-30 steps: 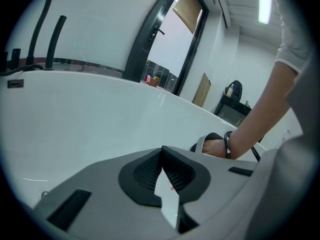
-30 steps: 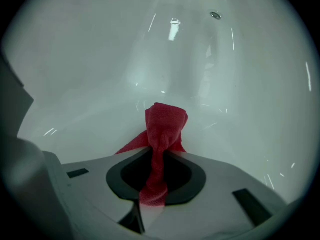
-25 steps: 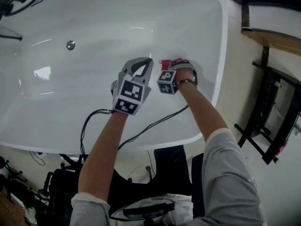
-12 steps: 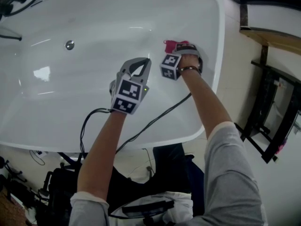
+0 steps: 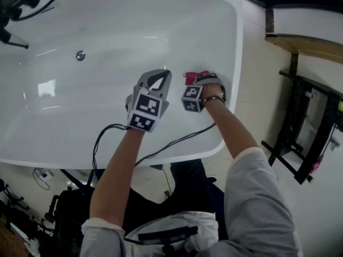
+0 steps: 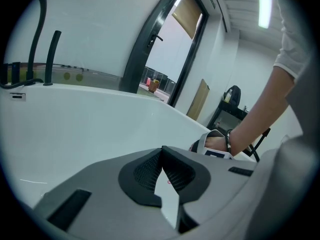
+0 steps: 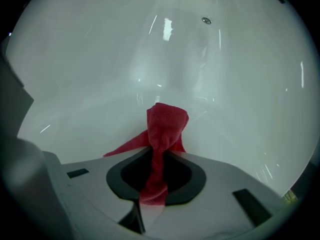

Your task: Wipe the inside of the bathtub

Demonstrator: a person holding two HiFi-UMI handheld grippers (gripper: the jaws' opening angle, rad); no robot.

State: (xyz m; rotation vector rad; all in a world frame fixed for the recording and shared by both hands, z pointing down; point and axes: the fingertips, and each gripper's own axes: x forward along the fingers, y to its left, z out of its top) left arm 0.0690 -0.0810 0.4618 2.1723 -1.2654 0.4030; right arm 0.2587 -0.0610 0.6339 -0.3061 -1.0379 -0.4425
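Observation:
The white bathtub (image 5: 107,143) fills the head view, its drain (image 5: 80,55) at the far left of the floor. My right gripper (image 5: 197,78) is low against the tub's right inner wall, shut on a red cloth (image 5: 189,76). In the right gripper view the red cloth (image 7: 164,126) runs up between the jaws of the right gripper (image 7: 157,154), and its bunched end presses on the white surface. My left gripper (image 5: 161,76) hovers just left of it, over the tub floor. The left gripper (image 6: 162,151) is shut, with nothing between its tips.
Black tap fittings (image 5: 21,1) stand at the tub's far left corner. Cables (image 5: 161,151) trail over the near rim. A black metal rack (image 5: 305,133) and a wooden shelf edge (image 5: 300,42) stand on the floor right of the tub. A dark-framed doorway (image 6: 165,49) lies beyond the tub.
The right gripper pushed the red cloth farther up the tub's right wall, then drew it back toward me. The left gripper has hardly moved. The head view has shifted slightly.

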